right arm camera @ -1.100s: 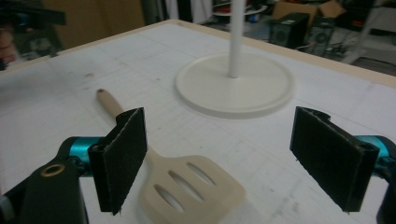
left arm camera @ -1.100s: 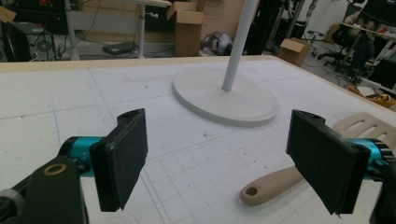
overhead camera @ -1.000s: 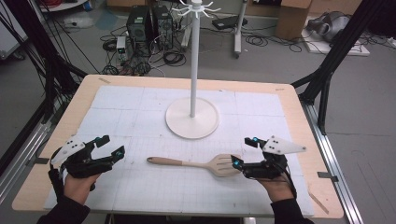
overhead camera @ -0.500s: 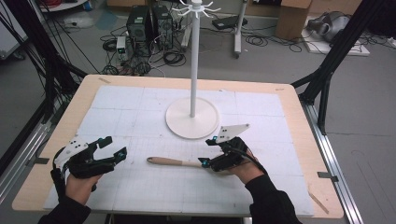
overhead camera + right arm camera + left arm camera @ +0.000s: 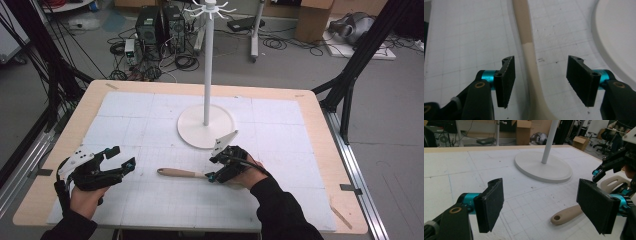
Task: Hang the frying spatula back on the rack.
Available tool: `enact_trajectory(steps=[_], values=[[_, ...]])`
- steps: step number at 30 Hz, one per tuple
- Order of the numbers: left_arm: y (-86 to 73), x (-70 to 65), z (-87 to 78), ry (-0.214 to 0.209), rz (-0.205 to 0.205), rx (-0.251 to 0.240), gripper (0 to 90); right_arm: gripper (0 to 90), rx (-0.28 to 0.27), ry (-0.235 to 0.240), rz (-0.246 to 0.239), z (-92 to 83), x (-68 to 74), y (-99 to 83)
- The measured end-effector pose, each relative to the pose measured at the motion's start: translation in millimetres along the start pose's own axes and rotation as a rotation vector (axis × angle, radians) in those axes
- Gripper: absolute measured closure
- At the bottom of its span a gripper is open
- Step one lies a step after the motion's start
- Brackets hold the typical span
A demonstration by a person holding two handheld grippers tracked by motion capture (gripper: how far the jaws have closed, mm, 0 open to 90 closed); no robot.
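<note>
The spatula (image 5: 186, 173) is lying flat on the desk (image 5: 300, 115), just in front of the white stand (image 5: 205, 125). The right gripper (image 5: 539, 82) has its fingers spread wide, straddling the handle without touching it. The left gripper (image 5: 544, 205) sits off to the side, fingers apart too.

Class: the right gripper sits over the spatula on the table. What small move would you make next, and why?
Probably close the right gripper. Its fingers stand open on either side of the spatula, whose neck runs between them, apparently untouched, lying flat on the table. Closing should secure it for lifting.
</note>
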State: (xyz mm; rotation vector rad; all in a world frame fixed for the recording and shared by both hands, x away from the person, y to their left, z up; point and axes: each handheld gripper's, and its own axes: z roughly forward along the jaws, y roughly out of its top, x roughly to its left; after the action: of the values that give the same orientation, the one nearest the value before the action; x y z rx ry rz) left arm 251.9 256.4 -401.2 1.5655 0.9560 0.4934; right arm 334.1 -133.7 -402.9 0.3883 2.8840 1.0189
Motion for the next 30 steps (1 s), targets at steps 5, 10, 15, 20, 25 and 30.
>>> enact_trajectory(steps=[5, 10, 15, 20, 25, 30], values=[[-0.2, 0.6, 0.2, 0.001, -0.005, 0.001, 22.5, 46.9, 0.067, 0.031, -0.025, 9.1, -2.2, 1.1], [-0.3, 0.3, 0.7, -0.002, -0.002, 0.003, 22.6, 52.5, 0.105, 0.045, -0.043, 13.9, -5.1, -1.0], [-0.3, 0.5, 0.5, 0.000, -0.003, 0.007, 22.7, 58.1, 0.148, 0.054, -0.058, 17.4, -5.2, -2.5], [-0.5, 0.1, 0.9, -0.002, -0.009, 0.006, 22.8, 64.9, 0.172, 0.052, -0.087, 19.3, -4.4, -2.8], [-0.6, 0.2, 0.8, 0.000, -0.009, 0.008, 22.9, 69.8, 0.174, 0.056, -0.099, 18.8, -4.3, -3.3], [-0.6, 0.8, 1.1, 0.001, -0.004, 0.013, 23.0, 74.2, 0.171, 0.065, -0.114, 19.3, -3.0, -3.5]])
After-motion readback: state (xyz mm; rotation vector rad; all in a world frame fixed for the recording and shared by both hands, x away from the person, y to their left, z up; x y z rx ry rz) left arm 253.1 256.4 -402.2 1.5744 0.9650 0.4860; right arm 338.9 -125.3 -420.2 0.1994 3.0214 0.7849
